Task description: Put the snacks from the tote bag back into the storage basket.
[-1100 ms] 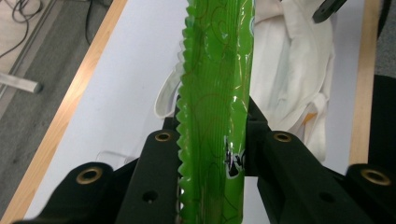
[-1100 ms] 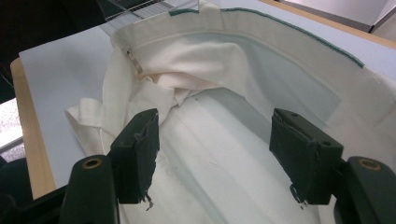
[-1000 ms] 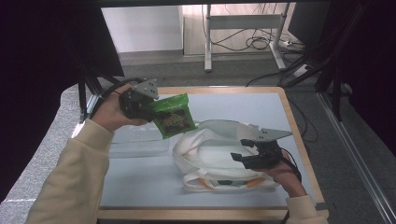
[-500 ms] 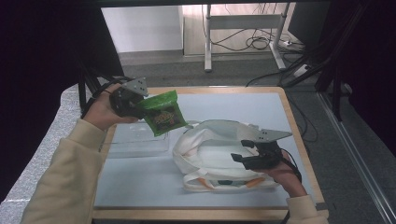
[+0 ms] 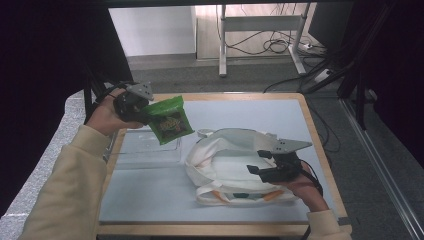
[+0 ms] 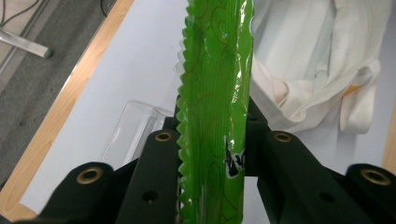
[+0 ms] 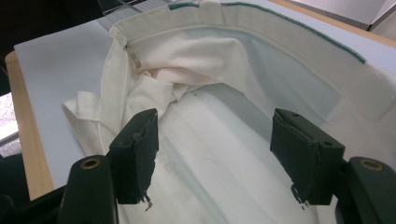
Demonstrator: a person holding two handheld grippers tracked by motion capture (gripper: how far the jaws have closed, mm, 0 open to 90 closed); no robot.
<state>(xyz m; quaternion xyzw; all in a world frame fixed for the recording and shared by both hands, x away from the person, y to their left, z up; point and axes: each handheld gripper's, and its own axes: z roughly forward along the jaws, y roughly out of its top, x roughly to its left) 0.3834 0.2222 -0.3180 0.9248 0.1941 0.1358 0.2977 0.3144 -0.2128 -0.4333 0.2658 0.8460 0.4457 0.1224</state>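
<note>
The left tongs (image 5: 142,111) are pinching a glossy green crinkle-edged snack packet (image 5: 170,120) by one end, holding it in the air just beside them and above a clear plastic tray (image 5: 145,150). In the left gripper view the packet (image 6: 215,102) stands edge-on between the jaws, its long axis running straight away from the tongs toward a cream cloth tote bag (image 6: 317,60).

The right tongs (image 5: 260,170) are spread wide, resting at the mouth of the bag (image 7: 243,93) and grasping nothing.

The step in hand looks like carrying the packet to the bag. The next move probably calls for swinging it across the pale worktop (image 5: 240,112) and lowering it, free end first, into the opening.
</note>
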